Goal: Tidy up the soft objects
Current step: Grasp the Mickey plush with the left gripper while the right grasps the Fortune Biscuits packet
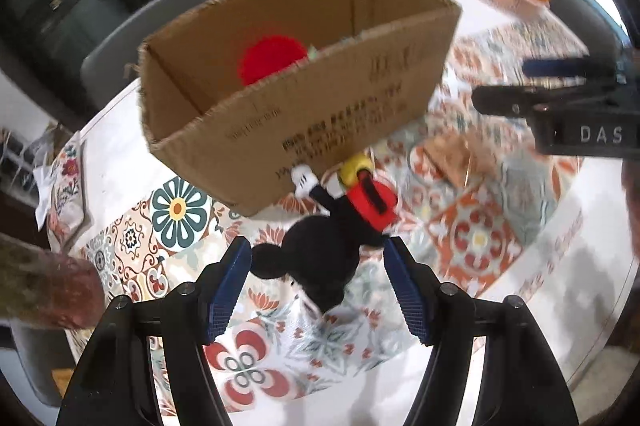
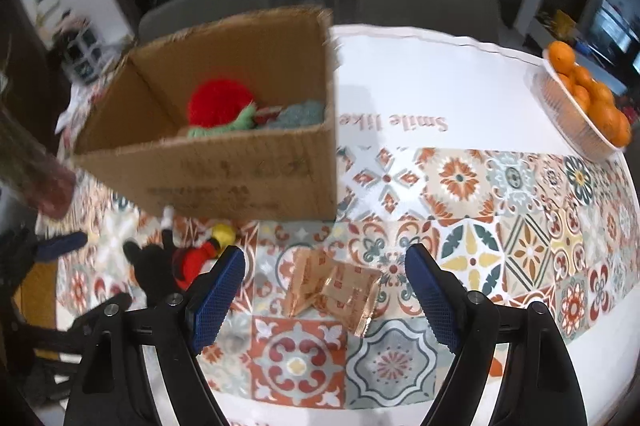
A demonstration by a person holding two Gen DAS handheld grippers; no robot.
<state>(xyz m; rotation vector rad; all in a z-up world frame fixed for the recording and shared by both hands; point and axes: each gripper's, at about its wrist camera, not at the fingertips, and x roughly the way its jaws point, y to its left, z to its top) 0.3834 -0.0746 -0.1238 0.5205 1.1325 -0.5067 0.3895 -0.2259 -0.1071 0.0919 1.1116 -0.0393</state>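
A glossy patterned tablecloth [image 2: 500, 226] covers the table beneath both grippers. Ahead of them stands the open, rough-edged corrugated cardboard box [image 1: 304, 129], holding a fuzzy red pompom [image 2: 220, 101] and green knitted pieces [image 2: 240, 119]. The left gripper [image 1: 316, 258] hangs with ribbed blue pads apart around the black plush mouse toy [image 1: 320, 258], not pressing it. The right gripper [image 2: 324, 262] is spread wide above a crinkly translucent wrapper [image 2: 336, 290]. Far right sits a basket of oranges [image 2: 584, 101].

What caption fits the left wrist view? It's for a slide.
Left gripper, open, above a black mouse plush lying beside the cardboard box on the patterned tablecloth.
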